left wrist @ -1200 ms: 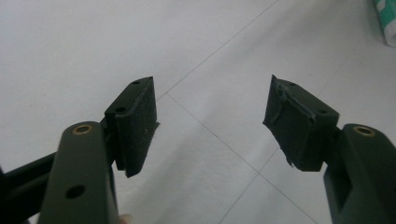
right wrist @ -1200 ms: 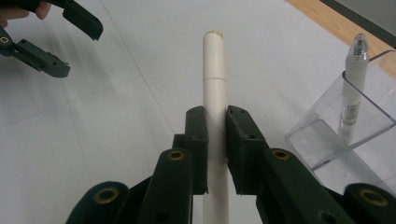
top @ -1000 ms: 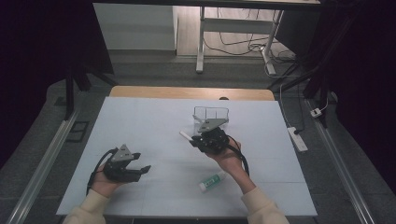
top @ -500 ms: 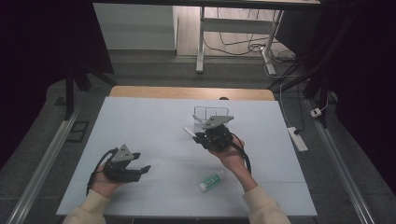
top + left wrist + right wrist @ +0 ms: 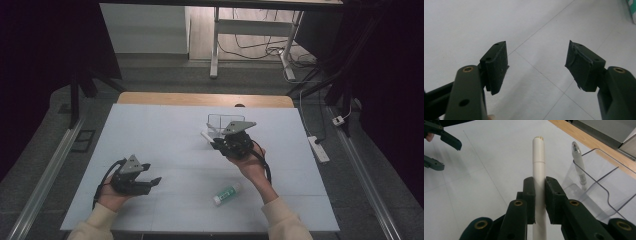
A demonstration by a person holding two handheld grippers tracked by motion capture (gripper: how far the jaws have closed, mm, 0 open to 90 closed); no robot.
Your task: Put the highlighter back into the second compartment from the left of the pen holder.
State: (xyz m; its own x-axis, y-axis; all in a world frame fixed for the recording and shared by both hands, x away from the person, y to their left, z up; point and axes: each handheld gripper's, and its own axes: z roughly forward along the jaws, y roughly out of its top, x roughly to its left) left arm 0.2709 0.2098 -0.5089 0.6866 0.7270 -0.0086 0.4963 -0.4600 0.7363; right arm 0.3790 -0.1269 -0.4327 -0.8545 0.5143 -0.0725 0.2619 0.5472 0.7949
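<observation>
The right gripper [image 5: 539,192] is clenched on a white marker pen [image 5: 538,162] at mid-barrel, holding it just beside the clear plastic holder [image 5: 599,182], which already contains a clear pen [image 5: 579,162]. The marker looks light, rigid and smooth, so a mid-barrel grip should limit slipping. The left gripper [image 5: 536,65] is released, empty, over the counter [image 5: 165,135].

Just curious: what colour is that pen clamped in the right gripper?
The pen is off-white or cream, plain, clearest in the right gripper view.
</observation>
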